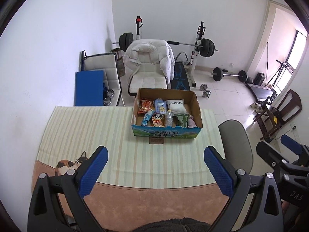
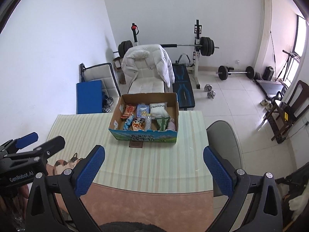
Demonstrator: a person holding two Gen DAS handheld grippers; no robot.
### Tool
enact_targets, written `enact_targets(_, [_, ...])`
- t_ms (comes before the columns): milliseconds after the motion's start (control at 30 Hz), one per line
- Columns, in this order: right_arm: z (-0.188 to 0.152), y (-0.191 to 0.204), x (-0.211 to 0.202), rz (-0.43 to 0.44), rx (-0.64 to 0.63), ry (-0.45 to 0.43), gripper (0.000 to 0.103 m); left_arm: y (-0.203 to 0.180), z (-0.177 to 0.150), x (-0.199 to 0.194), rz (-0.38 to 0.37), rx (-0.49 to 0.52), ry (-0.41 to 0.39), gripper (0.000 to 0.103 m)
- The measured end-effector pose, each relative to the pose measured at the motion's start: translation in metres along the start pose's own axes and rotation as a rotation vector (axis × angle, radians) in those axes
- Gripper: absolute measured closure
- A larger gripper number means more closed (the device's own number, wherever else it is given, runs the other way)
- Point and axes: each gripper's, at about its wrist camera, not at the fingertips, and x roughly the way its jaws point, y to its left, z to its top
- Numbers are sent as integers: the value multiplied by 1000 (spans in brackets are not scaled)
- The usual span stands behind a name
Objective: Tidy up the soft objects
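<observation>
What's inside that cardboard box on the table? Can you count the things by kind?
In the cardboard box:
Snack packets: 5, namely red, light blue, blue stick, cartoon, green
Plastic bottle: 1
White pillow: 1
Pink soft item: 1
Total: 8

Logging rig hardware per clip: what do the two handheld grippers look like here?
Both match: the left gripper and right gripper have black angular linkage frames with silver bolt heads and blue textured finger pads. White lettering reads "GenRobot.AI" on the left body, "DAS" on the right. No cables or sleeves visible.

"GenRobot.AI" marks the left gripper (image 2: 41, 141); "DAS" marks the right gripper (image 1: 278, 148).
</observation>
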Motion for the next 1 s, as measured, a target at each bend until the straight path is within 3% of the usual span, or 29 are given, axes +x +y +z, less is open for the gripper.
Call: enact_targets(1000, [27,-3,-7,-95,-6,-82,0,2,15,1,46,5,-72,1])
